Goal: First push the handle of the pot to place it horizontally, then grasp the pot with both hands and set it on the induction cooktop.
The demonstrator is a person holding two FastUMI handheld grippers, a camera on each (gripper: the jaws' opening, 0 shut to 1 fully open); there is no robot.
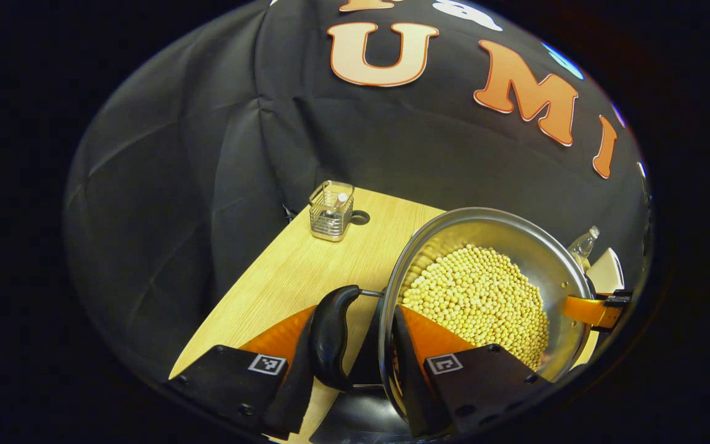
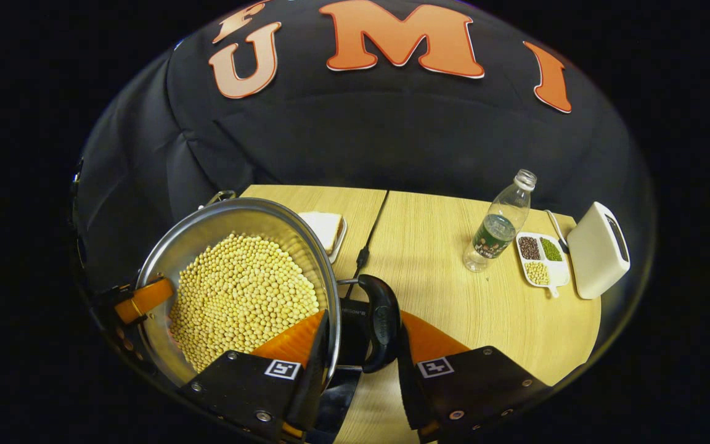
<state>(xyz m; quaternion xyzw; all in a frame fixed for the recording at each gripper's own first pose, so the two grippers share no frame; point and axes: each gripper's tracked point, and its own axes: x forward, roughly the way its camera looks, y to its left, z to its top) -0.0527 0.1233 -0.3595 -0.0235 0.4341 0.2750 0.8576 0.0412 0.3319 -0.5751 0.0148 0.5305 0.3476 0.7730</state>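
A steel pot full of yellow soybeans has a black loop handle on each side. My left gripper is shut on the near handle, with one finger outside the loop and the other inside the pot wall. In the right gripper view the pot sits at the left. There my right gripper clamps the other handle and the rim in the same way. A glossy black cooktop shows just under the pot. I cannot tell whether the pot rests on it.
On the wooden table stand a plastic bottle, a divided dish of beans and a white appliance at the right. A white box and a cable lie behind the pot. A wire basket stands at the far corner.
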